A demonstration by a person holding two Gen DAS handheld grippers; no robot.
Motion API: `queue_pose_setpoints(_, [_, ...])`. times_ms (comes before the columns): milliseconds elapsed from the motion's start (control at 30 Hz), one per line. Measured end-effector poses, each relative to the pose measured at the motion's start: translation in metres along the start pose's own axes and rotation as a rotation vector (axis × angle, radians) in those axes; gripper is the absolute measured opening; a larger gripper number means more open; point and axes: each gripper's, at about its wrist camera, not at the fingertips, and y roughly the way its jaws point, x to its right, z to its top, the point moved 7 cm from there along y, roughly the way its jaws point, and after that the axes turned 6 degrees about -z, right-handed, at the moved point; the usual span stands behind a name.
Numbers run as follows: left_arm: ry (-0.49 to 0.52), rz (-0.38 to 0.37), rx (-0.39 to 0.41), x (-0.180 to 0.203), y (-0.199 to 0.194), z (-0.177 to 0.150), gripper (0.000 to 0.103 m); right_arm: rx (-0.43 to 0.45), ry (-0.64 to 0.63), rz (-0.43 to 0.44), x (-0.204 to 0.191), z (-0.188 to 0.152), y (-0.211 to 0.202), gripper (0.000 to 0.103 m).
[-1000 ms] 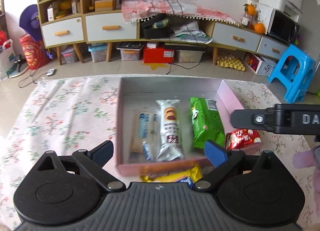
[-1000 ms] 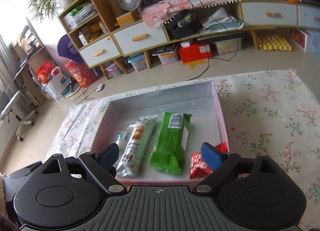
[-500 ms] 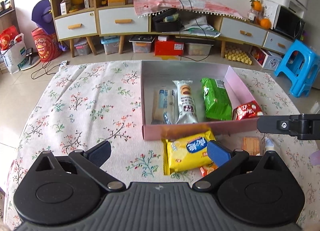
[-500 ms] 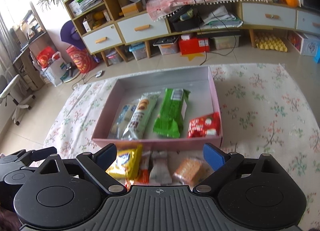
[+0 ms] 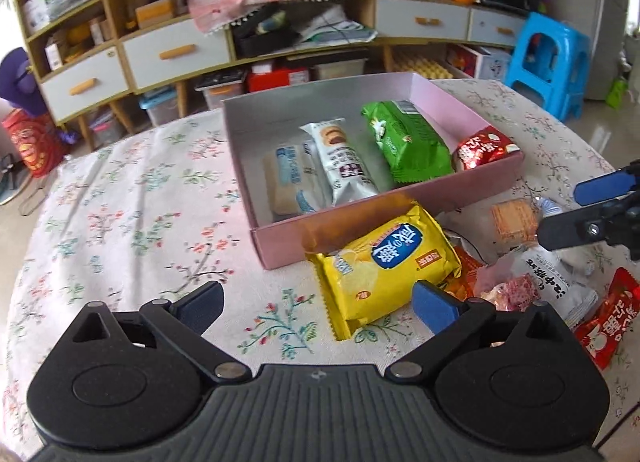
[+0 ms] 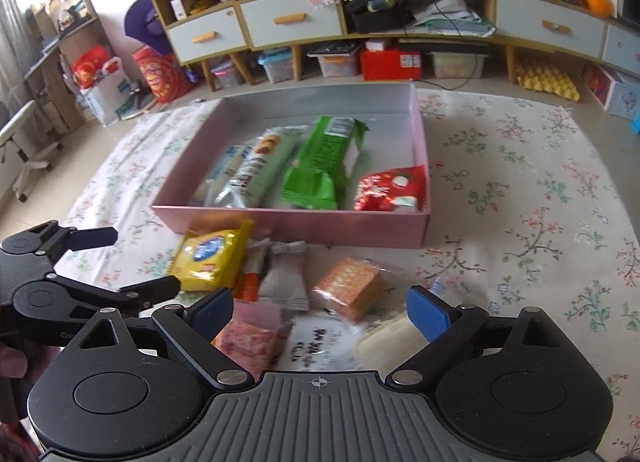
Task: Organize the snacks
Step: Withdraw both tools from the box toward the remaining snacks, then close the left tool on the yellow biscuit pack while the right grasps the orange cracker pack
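Both grippers have pulled back from the pink box (image 5: 452, 197), so more loose snacks show now. The left gripper (image 5: 316, 302) and right gripper (image 6: 320, 310) are wide open and hold nothing. Four snacks lie in the box. A yellow bag (image 5: 384, 262) touches its near wall, beside other packets on the flowery cloth (image 5: 120, 221).

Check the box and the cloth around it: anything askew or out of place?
Yes. The red packet leans against the pink box corner, not flat. The yellow bag lies tilted outside against its front wall.
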Motion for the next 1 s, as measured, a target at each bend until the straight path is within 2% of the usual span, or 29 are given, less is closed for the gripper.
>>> queue_pose_setpoints(167, [0.022,-0.059,-0.019,0.006,0.008,-0.003,0.091,-0.025,0.054,-0.032,0.013,0.001,0.015,0.095])
queue_pose_setpoints(300, [0.006,-0.127,-0.062,0.012,0.013,-0.006,0.068,-0.051,0.101,-0.039,0.019,0.001,0.023,0.095])
queue_pose_setpoints(400, [0.009,-0.153,-0.082,0.016,0.013,-0.009,0.060,-0.058,0.118,-0.036,0.021,0.001,0.027,0.095])
queue_pose_setpoints(633, [0.033,-0.231,-0.120,0.024,0.004,-0.013,0.061,-0.050,0.115,-0.063,0.025,0.004,0.032,0.095])
queue_pose_setpoints(733, [0.075,-0.192,-0.156,0.023,0.006,-0.017,0.067,-0.046,0.119,-0.076,0.028,0.006,0.034,0.095])
queue_pose_setpoints(800, [0.097,-0.147,-0.160,0.019,0.008,-0.017,0.076,-0.033,0.134,-0.082,0.031,0.009,0.032,0.095])
queue_pose_setpoints(833, [0.104,-0.133,-0.157,0.017,0.008,-0.016,0.077,-0.027,0.146,-0.080,0.033,0.010,0.031,0.095])
queue_pose_setpoints(1000, [0.086,-0.146,-0.098,0.013,0.009,-0.004,0.084,-0.035,0.254,-0.012,0.038,0.017,0.031,0.095])
